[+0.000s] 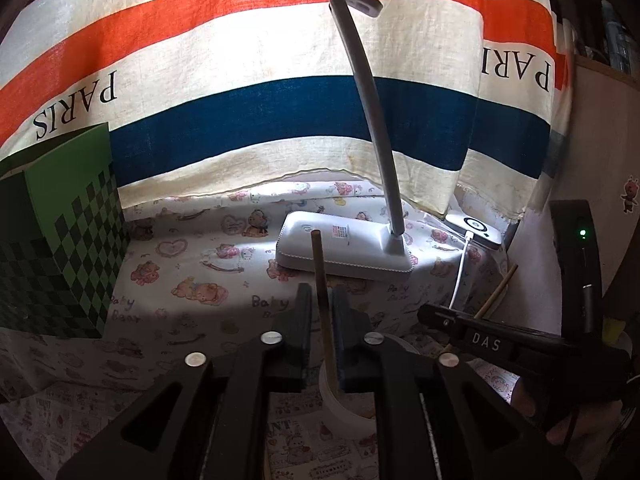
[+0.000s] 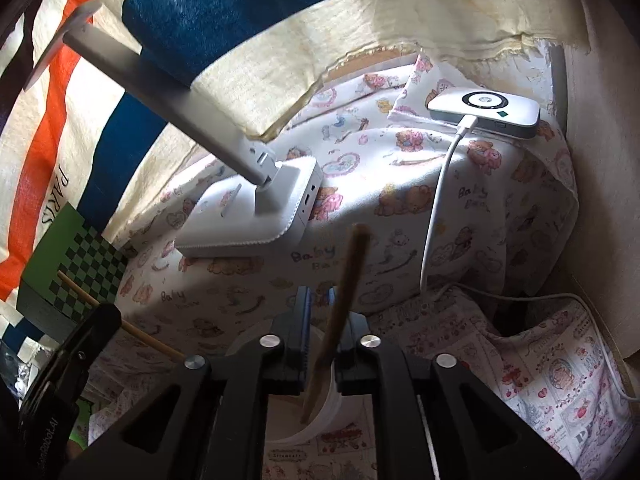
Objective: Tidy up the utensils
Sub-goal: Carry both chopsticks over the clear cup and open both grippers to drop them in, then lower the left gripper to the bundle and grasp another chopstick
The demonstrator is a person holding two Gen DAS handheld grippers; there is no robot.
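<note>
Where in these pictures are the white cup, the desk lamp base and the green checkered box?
white cup (image 2: 296, 420): right wrist view, on its rim.
desk lamp base (image 1: 340, 248): left wrist view, on its flat top.
green checkered box (image 1: 68, 248): left wrist view, on its patterned front.

Cloth, wood and matt plastic under a desk lamp

The left claw (image 1: 324, 332) and right claw (image 2: 320, 320) look like matt black plastic with shiny metal screw heads. Each chopstick (image 1: 322, 292) looks like smooth brown wood. The cup (image 2: 320, 408) seems smooth white plastic. The lamp (image 1: 344, 252) has matt white plastic with a stitched edge. The printed bedsheet (image 1: 192, 280) and striped curtain (image 1: 240, 120) are woven cloth; the green box (image 1: 68, 240) looks like matt card.
</note>
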